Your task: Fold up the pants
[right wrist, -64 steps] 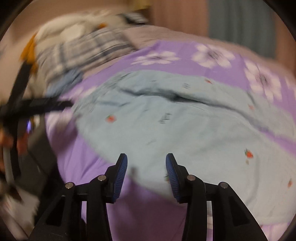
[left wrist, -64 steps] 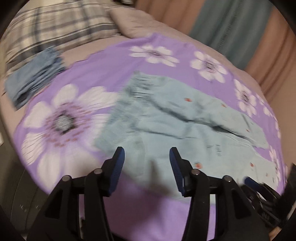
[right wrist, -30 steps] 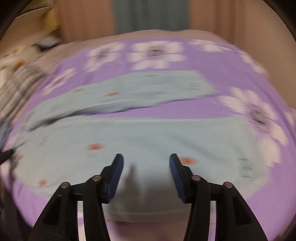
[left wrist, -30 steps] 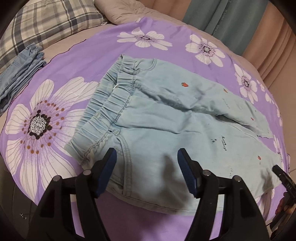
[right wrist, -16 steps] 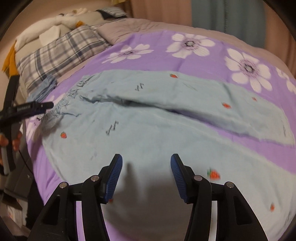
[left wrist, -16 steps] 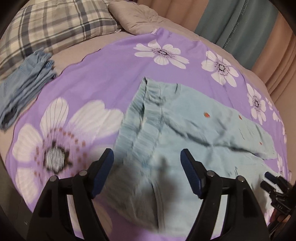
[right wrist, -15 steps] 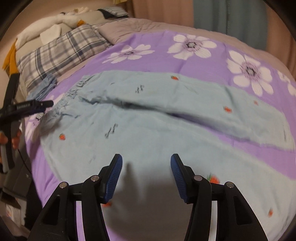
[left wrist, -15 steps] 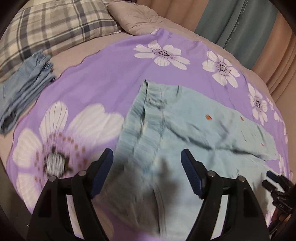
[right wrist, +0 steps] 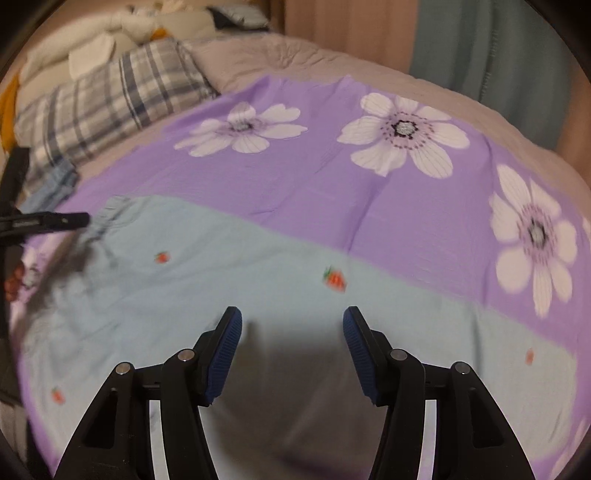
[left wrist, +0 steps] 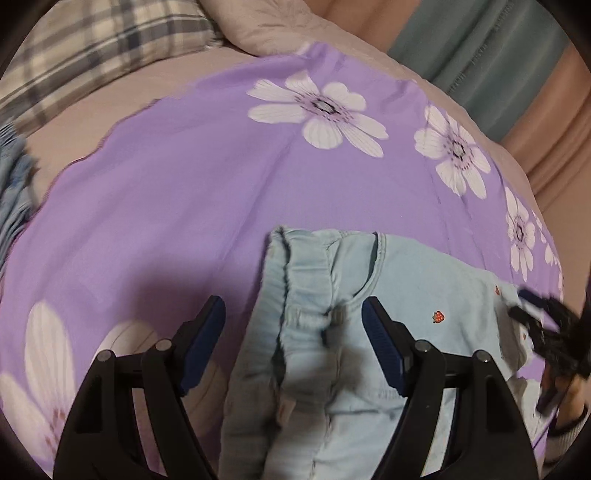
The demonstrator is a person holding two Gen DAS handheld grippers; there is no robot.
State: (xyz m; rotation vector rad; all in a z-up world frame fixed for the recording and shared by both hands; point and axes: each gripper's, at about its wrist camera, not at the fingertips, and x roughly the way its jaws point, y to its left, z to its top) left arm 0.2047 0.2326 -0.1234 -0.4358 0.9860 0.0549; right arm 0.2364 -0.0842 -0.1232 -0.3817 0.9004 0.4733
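Light blue pants (left wrist: pixel 399 295) with small strawberry prints lie flat on a purple flowered sheet (left wrist: pixel 177 184). In the left wrist view my left gripper (left wrist: pixel 293 332) is open and empty, low over the gathered elastic waistband (left wrist: pixel 295 273). In the right wrist view the pants (right wrist: pixel 258 280) stretch across the frame. My right gripper (right wrist: pixel 291 332) is open and empty, low over a pant leg. The right gripper also shows at the right edge of the left wrist view (left wrist: pixel 546 328). The left gripper shows at the left edge of the right wrist view (right wrist: pixel 44 221), by the waistband.
A plaid pillow (right wrist: pixel 107 107) and a beige pillow (left wrist: pixel 280 29) lie at the head of the bed. Folded blue jeans (left wrist: pixel 14 192) sit on the beige bedding left of the sheet. Curtains (left wrist: pixel 480 55) hang behind the bed.
Both grippers have dropped closer to the pants. The left one has moved in over the waistband, the right one over a leg. Both stay open.
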